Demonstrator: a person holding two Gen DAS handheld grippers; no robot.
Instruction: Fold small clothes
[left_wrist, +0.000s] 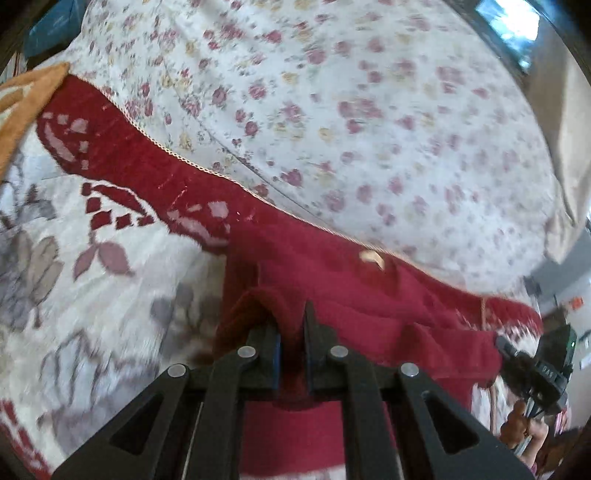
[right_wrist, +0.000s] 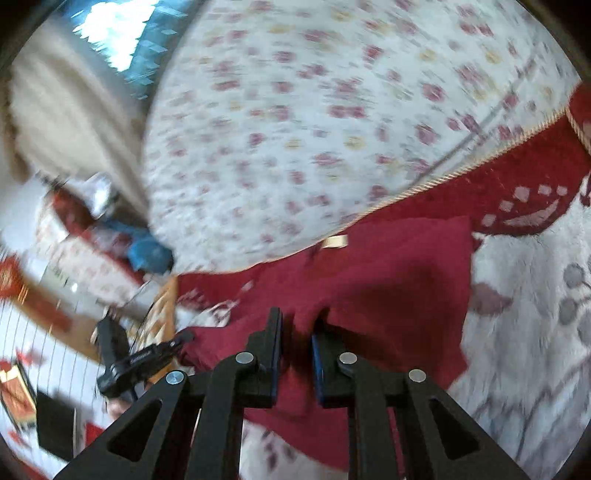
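Red garment (left_wrist: 332, 295), a soft, light knit that sags wherever unsupported, lies on the patterned rug (left_wrist: 74, 229) beside the floral bedspread (left_wrist: 332, 110); corners and hems look like the best holds. From the left wrist, the left tool (left_wrist: 291, 343) is clamped on a bunched edge, angled low. From the right wrist, the right tool (right_wrist: 297, 347) pinches another fold of it, tilted downward over the rug.

Both grippers are low and side by side. The left gripper (left_wrist: 291, 328) has its fingers pinched close with red cloth bunched between them, and the right gripper (right_wrist: 297, 328) likewise (its gap looks slightly wider), fabric caught between.
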